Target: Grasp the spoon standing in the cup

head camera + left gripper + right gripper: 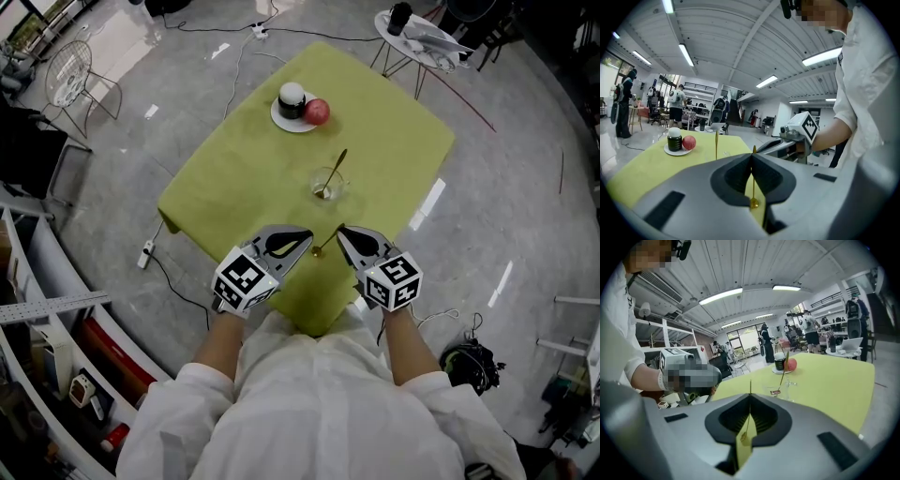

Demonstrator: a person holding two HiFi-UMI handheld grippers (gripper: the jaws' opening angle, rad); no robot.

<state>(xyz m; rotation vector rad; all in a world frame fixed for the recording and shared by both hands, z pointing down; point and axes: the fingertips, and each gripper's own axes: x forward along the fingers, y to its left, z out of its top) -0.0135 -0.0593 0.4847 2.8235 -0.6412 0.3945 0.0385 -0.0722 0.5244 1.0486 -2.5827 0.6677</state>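
Observation:
A clear glass cup [328,185] stands mid-table on the green cloth [384,131], with a gold spoon [337,167] leaning upright in it. In the right gripper view the cup [780,390] and its spoon [784,372] lie ahead, right of the jaw line. A second gold spoon [322,247] lies flat on the cloth between the two gripper tips. My left gripper [307,233] and right gripper [341,230] are both shut and empty, near the table's front corner, well short of the cup. Through each jaw slit the flat spoon [753,180] shows below.
A white plate [281,118] at the far side carries a dark jar with a white lid [292,98] and a red apple [317,112]. A small round side table [422,37] stands beyond the cloth, a wire chair [75,75] far left, and cables cross the floor.

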